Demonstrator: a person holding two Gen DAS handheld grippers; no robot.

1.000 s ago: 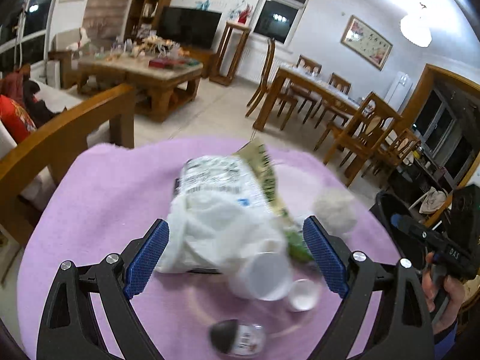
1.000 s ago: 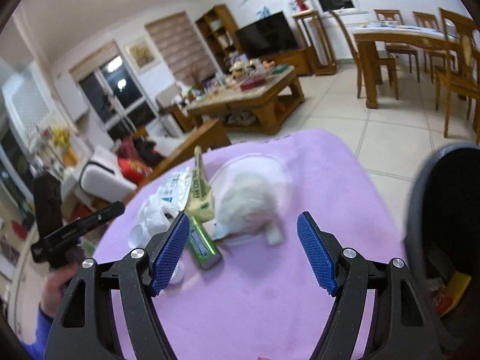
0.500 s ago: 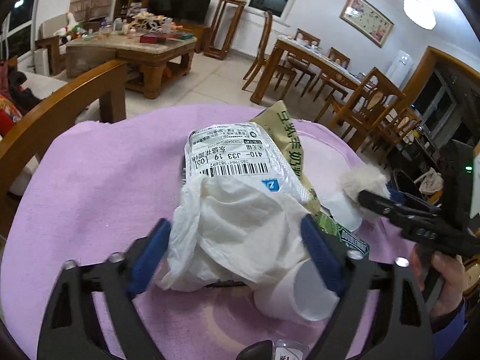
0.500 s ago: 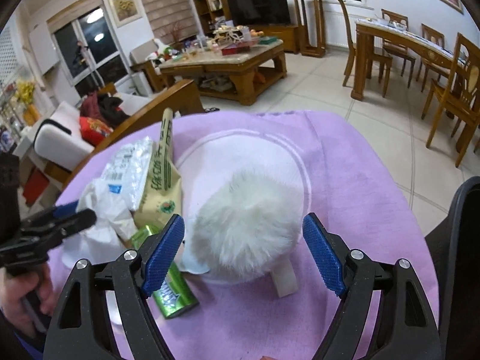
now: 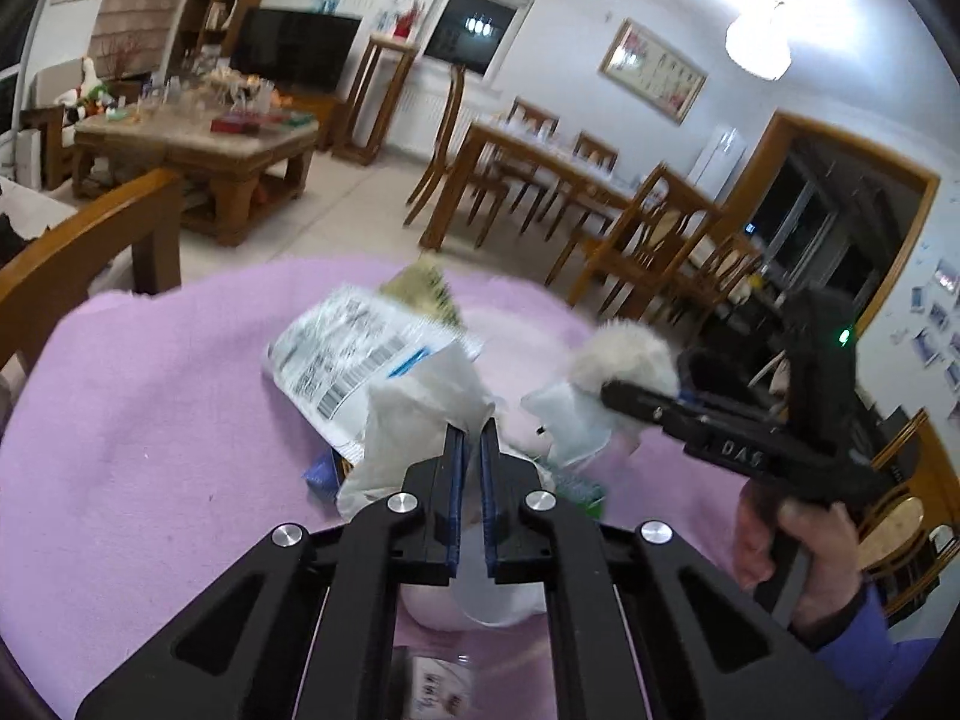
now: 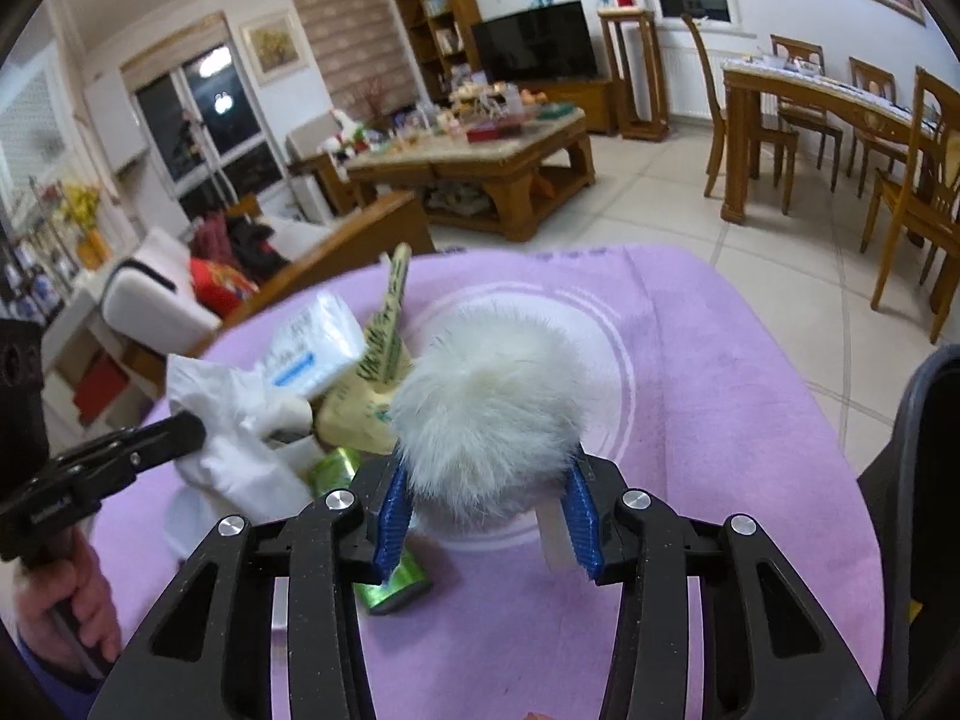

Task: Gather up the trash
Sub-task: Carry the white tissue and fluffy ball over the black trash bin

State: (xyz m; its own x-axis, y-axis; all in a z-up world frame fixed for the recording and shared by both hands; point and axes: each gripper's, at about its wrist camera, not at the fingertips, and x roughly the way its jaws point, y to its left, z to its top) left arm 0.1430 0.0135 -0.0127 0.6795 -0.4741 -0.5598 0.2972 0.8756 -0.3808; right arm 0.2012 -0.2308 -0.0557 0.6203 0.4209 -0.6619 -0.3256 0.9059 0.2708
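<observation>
A heap of trash lies on the purple cloth (image 5: pixel 150 420). My left gripper (image 5: pixel 469 438) is shut on a crumpled white plastic bag (image 5: pixel 414 420), which also shows in the right wrist view (image 6: pixel 234 420). A barcoded white wrapper (image 5: pixel 354 354) and a yellow-green packet (image 6: pixel 384 360) lean behind it. My right gripper (image 6: pixel 489 483) is shut on a white fluffy ball (image 6: pixel 492 408), also seen in the left wrist view (image 5: pixel 624 357). A green wrapper (image 6: pixel 384 564) lies below it.
A white cup (image 5: pixel 480 600) and a small labelled item (image 5: pixel 438 690) lie under my left gripper. A dark bin (image 6: pixel 924 510) stands at the table's right edge. A wooden chair back (image 5: pixel 78 264) borders the left side. Dining chairs stand beyond.
Both grippers went from wide open to shut: the left closed on the white plastic bag, the right closed on the fluffy ball. The wrapper pile shifted a little.
</observation>
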